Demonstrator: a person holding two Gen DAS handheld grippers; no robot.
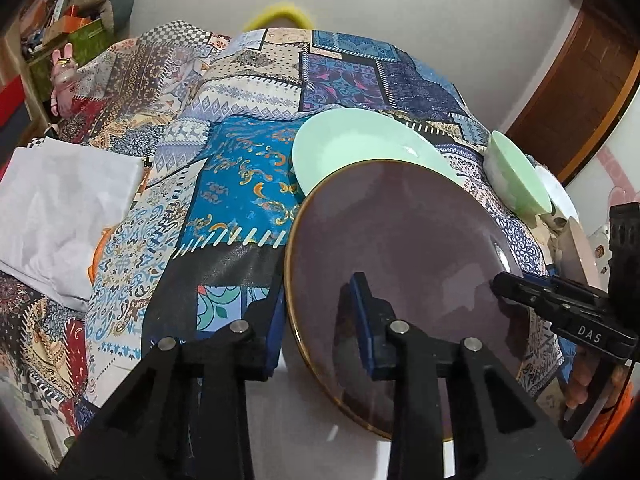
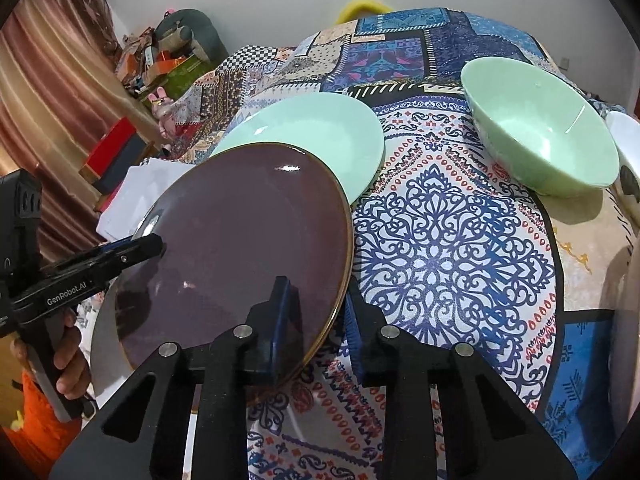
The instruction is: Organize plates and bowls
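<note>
Two grippers pinch opposite rims of the purple plate point(image 1: 400, 264) at lower right of the left wrist view, left gripper point(image 1: 320, 320) clamped while the right gripper point(image 1: 504, 284) reads "DAS", probably steadying it over the green plate point(image 1: 352, 140); the right wrist view, lower left, shows "GenRobot.AI".

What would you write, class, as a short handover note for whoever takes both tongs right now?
Left tongs: shut on the near rim of the purple plate.
Right tongs: shut on the same plate's opposite rim; plate is lifted and tilted.
Green plate lies on the patterned cloth, just behind the purple one.
Green bowl stands apart, to the right.
Done: purple plate gripped.
Left: probably set it on the green plate, then handle the bowl.
</note>
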